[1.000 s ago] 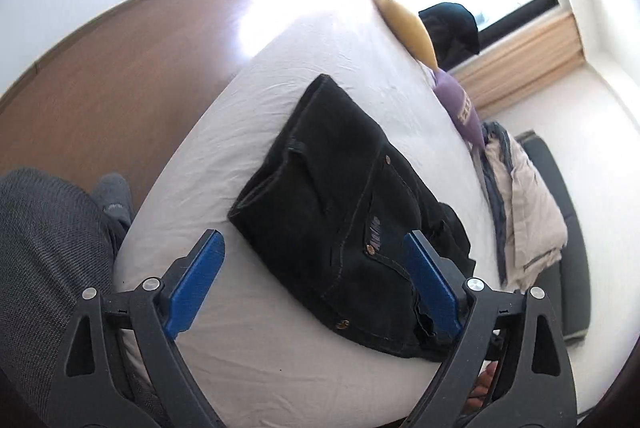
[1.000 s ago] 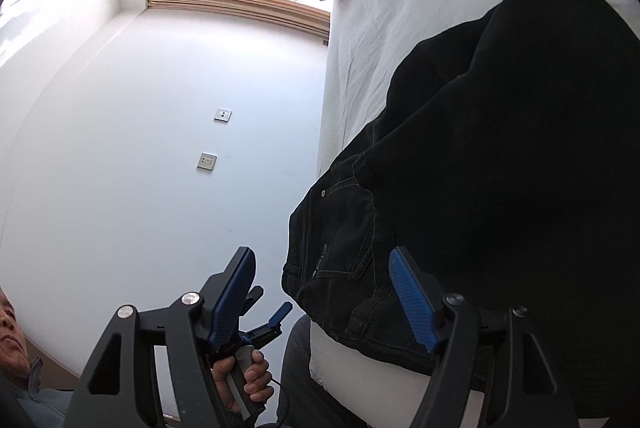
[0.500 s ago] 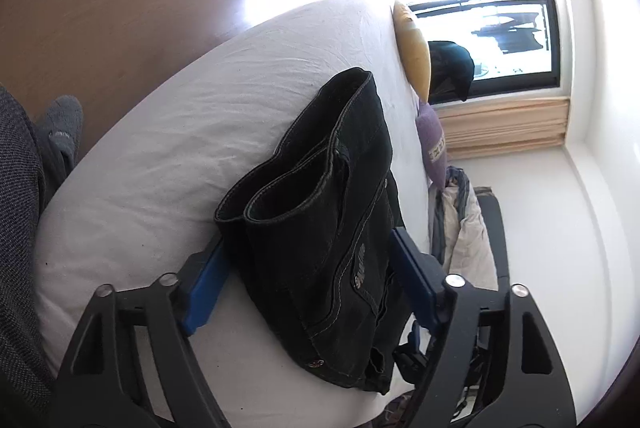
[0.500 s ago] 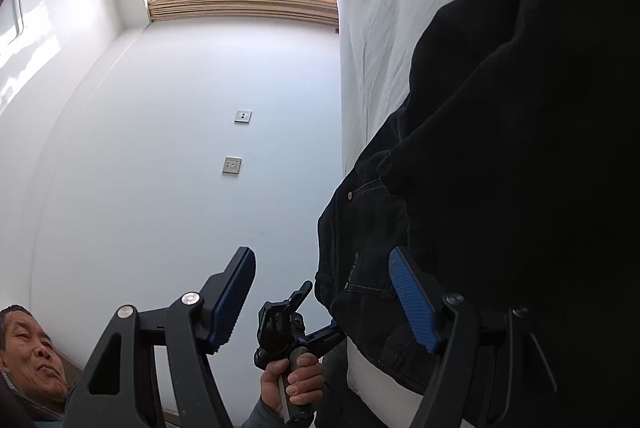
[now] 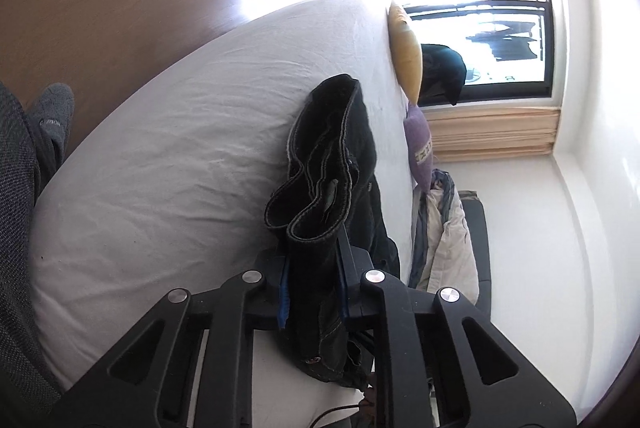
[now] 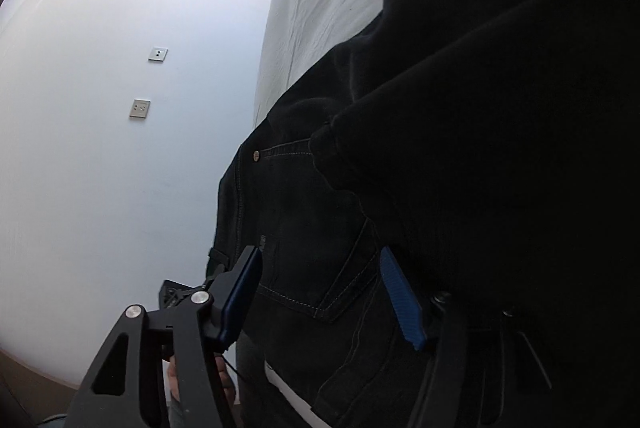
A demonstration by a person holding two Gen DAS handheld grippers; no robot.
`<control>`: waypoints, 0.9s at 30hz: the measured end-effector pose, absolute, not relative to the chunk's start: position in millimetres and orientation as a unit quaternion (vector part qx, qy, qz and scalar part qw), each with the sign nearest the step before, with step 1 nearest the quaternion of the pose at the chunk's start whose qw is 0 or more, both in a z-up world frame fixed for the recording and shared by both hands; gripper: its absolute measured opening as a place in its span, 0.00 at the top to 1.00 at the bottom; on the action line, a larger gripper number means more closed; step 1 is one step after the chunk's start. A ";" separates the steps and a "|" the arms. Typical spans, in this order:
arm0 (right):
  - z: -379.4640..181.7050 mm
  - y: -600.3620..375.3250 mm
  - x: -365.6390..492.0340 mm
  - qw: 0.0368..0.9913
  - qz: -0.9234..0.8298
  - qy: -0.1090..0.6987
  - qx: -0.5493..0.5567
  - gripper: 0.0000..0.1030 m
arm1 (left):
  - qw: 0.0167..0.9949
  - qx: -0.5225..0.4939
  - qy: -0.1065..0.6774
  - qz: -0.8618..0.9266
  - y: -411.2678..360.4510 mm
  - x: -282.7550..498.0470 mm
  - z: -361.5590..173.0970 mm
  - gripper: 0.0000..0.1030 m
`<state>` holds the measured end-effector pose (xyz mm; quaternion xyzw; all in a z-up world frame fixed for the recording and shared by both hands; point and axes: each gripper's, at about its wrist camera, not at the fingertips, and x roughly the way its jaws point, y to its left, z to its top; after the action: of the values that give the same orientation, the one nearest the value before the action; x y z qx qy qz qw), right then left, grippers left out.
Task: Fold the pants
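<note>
Pants (image 5: 332,163) lie on a white-sheeted bed (image 5: 168,163) beside a window (image 5: 504,39).

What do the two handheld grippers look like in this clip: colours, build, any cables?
Both the left gripper and the right gripper are matte black frames of flat linkage bars with triangular cut-outs, joined by round silver pivot bolts. Each finger carries a blue ribbed pad. A thin black cable trails beneath the left one. The person wears grey speckled trousers and a grey sock.
</note>
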<state>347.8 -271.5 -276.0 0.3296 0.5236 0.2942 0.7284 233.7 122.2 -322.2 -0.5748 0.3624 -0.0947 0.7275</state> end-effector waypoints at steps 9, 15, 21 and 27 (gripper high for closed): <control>-280.7 -268.0 337.6 0.744 0.295 0.499 0.332 0.35 | 0.780 -0.507 0.347 -0.119 99.7 247.9 -264.5 0.87; -285.0 -279.3 333.5 0.734 0.306 0.487 0.361 0.34 | 0.806 -0.464 0.343 -0.129 76.7 249.6 -232.6 0.88; -268.1 -321.5 329.6 0.719 0.307 0.461 0.421 0.28 | 0.862 -0.332 0.337 -0.181 1.2 276.7 -156.7 0.88; -236.2 -391.0 308.6 0.703 0.341 0.419 0.463 0.21 | 0.872 -0.166 0.357 -0.289 -157.8 291.4 -127.6 0.87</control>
<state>308.6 -391.0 -236.2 0.4628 0.4191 0.3413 0.7026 291.4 -157.8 -127.6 -0.1658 0.3575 -0.2891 0.8725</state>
